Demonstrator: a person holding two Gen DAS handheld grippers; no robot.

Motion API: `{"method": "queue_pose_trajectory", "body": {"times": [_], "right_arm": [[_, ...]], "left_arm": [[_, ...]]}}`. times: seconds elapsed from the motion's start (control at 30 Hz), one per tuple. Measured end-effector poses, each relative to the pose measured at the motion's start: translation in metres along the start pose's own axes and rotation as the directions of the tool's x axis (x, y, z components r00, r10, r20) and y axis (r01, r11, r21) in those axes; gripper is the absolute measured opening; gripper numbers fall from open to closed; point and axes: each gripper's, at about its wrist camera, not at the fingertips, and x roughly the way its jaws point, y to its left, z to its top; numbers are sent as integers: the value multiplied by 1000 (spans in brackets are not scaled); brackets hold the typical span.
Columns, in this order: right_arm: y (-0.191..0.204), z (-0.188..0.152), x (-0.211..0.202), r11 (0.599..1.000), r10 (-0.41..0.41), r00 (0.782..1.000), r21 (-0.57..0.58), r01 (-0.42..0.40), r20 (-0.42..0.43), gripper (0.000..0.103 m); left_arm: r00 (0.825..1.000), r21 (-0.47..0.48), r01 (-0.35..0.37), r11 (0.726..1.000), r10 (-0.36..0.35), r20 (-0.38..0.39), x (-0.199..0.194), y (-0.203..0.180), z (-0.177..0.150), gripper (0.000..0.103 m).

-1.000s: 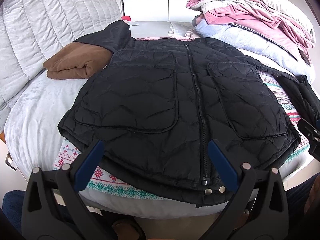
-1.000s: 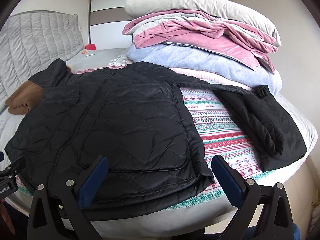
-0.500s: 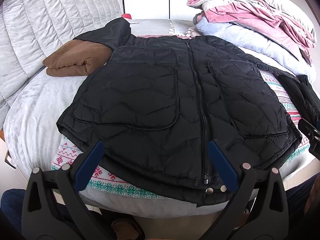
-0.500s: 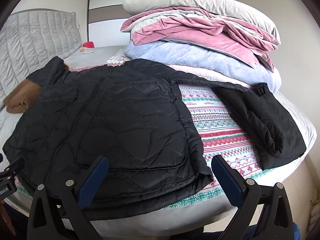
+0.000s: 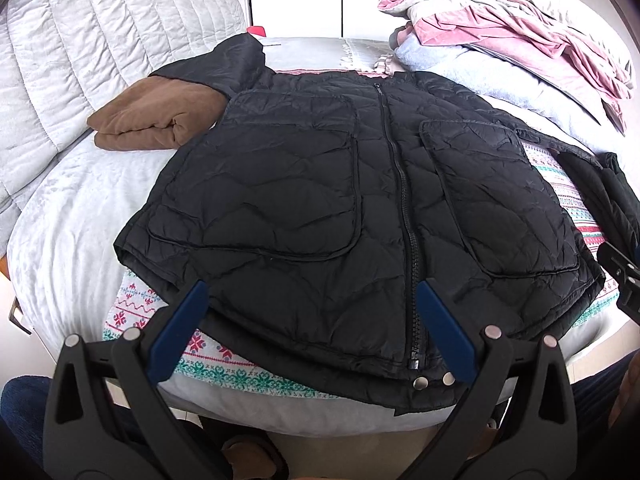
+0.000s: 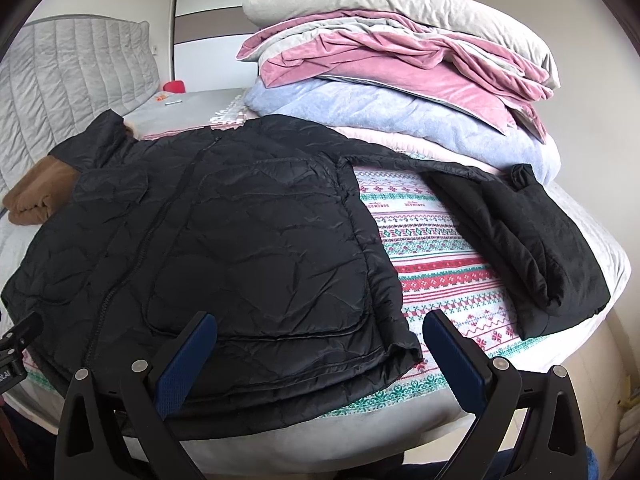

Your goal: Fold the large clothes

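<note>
Black jacket (image 5: 312, 208) spread flat, zipped, on bed (image 5: 76, 208); left gripper (image 5: 310, 304) and right gripper (image 6: 320, 332) fingers wide, empty.

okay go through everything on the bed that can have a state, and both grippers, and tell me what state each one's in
black quilted jacket: spread flat, front up, zipped, unfolded
right sleeve: stretched out sideways on the patterned blanket
brown garment: folded, partly under the jacket's other sleeve
bedding pile: stacked, loosely folded
left gripper: open, empty
right gripper: open, empty
</note>
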Motion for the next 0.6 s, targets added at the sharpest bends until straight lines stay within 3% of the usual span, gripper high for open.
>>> {"method": "queue_pose_trajectory", "body": {"times": [0.2,0.27,0.37,0.47,0.6], "right_arm": [[-8,6,6,1000,-3,1000,-7,3,-16,103],[-32,14,12,997,43,998,67,-40,-45,103],[-87,16,25,941,205,977,287,-180,-61,103],[-122,13,43,891,255,961,413,-190,-108,103],[-135,7,65,841,322,936,497,-215,-142,103]], "left_arm": [[1000,-5,-4,1000,4,-7,3,4,0,103],[1000,-13,-9,1000,9,-11,4,8,-1,103],[1000,-28,-14,1000,13,-17,6,15,0,103],[1000,-43,-16,999,15,-18,6,19,2,103],[1000,-38,-14,999,14,-25,8,19,2,103]]}}
